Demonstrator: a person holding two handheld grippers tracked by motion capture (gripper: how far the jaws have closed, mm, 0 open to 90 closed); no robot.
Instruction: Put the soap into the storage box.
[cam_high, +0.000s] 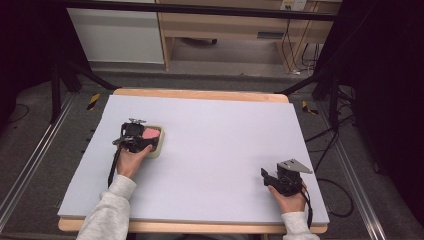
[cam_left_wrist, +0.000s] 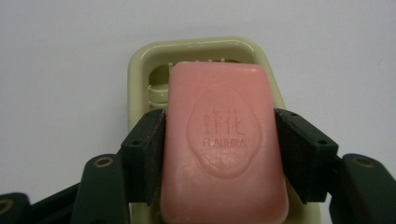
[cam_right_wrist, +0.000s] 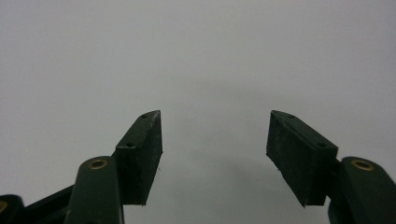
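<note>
Left gripper (cam_left_wrist: 219, 140): pinching pink soap bar (cam_left_wrist: 223, 144) by its long sides — over cream soap dish (cam_left_wrist: 137, 60), table's left.
Right gripper (cam_right_wrist: 215, 140): spread, holding nothing — near table (cam_high: 225, 135) front right.

High view overlooks the whole table (cam_high: 210, 150); both gripper views look closely down onto it.

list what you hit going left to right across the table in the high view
left gripper shut on the pink soap → pale soap dish → bare grey table top → right gripper, open
</note>
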